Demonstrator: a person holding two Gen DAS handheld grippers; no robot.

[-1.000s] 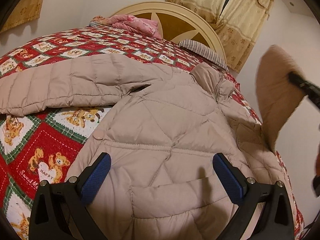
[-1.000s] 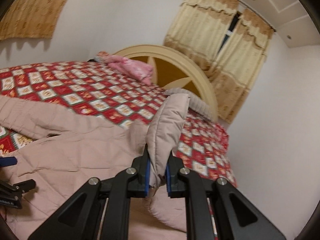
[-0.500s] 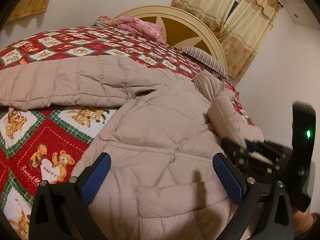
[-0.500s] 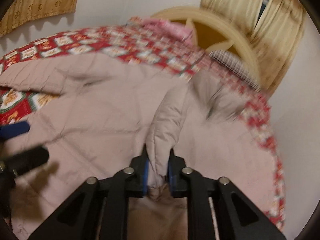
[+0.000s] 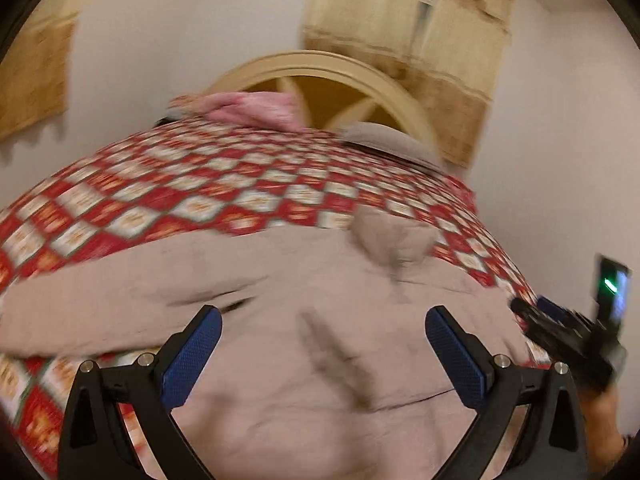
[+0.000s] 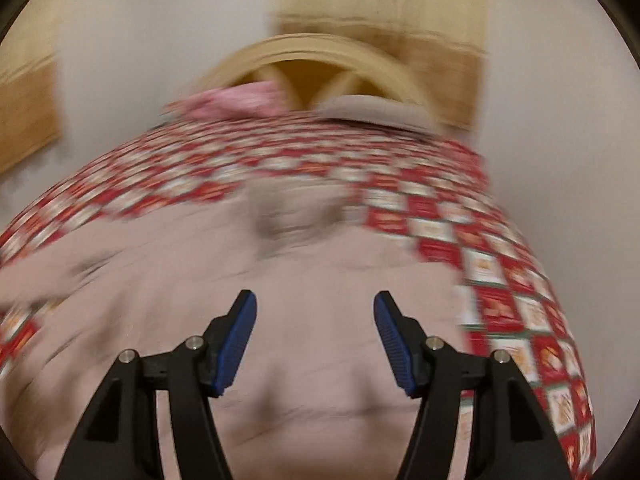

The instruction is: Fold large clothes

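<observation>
Your right claw (image 6: 315, 344) is opening, and nothing sits between its blue pads (image 6: 236, 346). It hangs just above the big tan coat (image 6: 280, 300). Your left claw (image 5: 320, 360) has its pads far apart too, with nothing in it, and it also hangs over the coat.

You can see the coat lying flat on the bed (image 5: 200, 200), on the red and white checked blanket. It fills the near part of the bed. One long sleeve (image 5: 120, 300) reaches out to the left side of the coat. The collar (image 5: 392, 240) is at the far end of the coat, toward the round headboard (image 5: 320, 64).

Past the coat, at the top of the bed, you can see a pink bundle (image 5: 248, 110) and a grey pillow (image 5: 384, 142), both close to the headboard. Yellow curtains (image 5: 440, 40) hang on the wall behind the headboard.

Both pictures are blurry, so small things on the coat are hard to make out.
</observation>
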